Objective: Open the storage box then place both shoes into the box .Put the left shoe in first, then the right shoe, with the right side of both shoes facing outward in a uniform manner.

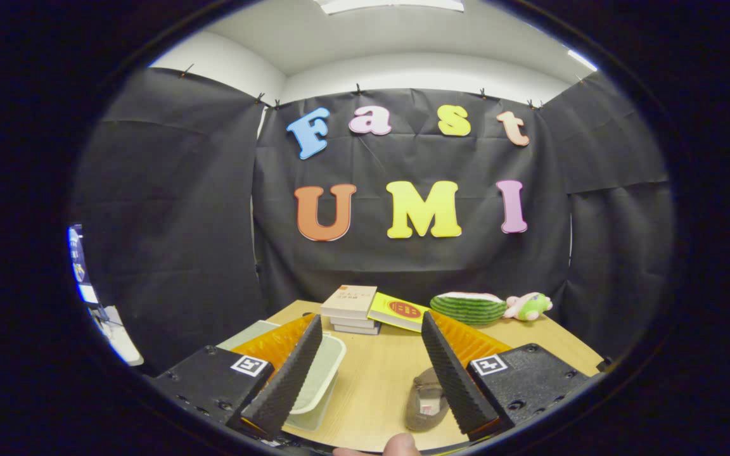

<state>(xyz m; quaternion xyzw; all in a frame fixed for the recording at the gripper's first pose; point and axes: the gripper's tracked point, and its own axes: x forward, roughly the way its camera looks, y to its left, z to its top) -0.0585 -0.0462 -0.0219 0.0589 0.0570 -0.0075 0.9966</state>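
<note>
Nearest us, a fingertip point(401, 444) shows at the near table point(377, 373) edge, and our gripper point(371, 326) has its fingers spread wide apart, holding nothing. A brown shoe point(424, 400) lies by the right finger, a pale storage box point(320, 373) (partly hidden) by the left. Farther off we see stacked books point(351, 308), a yellow book point(398, 311), a watermelon toy point(469, 308) and a plush toy point(528, 306).

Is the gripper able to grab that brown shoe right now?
Probably yes. The gripper is open, holding nothing, and the shoe lies on the table just inside the right finger, partly hidden by it. Nothing covers it; a small dip down and a shift right should do.
</note>
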